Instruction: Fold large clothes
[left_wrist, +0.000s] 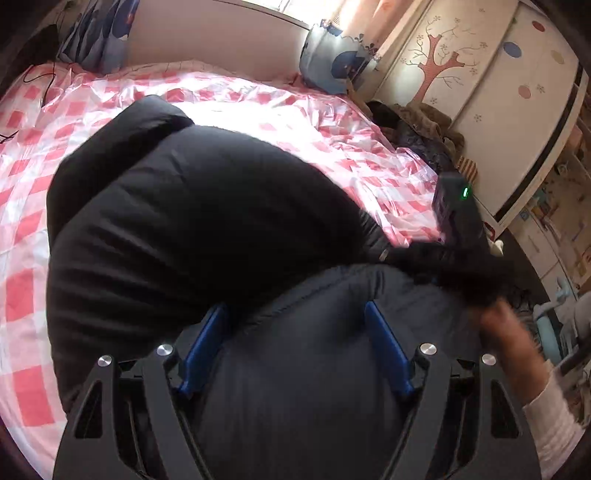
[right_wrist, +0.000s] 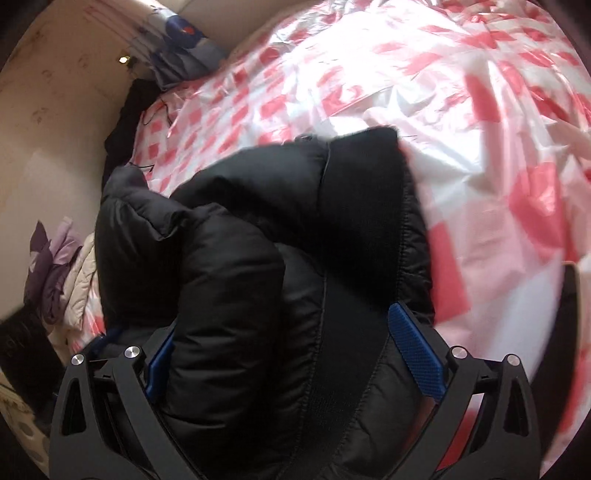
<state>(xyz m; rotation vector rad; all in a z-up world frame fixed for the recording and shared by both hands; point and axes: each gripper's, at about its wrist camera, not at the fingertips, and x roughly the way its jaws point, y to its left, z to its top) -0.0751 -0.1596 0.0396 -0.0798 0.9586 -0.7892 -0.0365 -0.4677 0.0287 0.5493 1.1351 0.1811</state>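
A bulky black puffer jacket lies bunched on a bed covered with a pink and white checked plastic sheet. My left gripper has its blue pads set wide on either side of a thick fold of the jacket. In the right wrist view the jacket is doubled over, with a black ribbed band on top. My right gripper also has its pads wide apart around a thick part of the jacket. The right gripper's body and the hand holding it show in the left wrist view.
Blue patterned pillows stand at the head of the bed. A white wardrobe with a tree picture stands to the right, with dark clothes piled by it. Purple and cream clothes lie at the bed's left edge by the wall.
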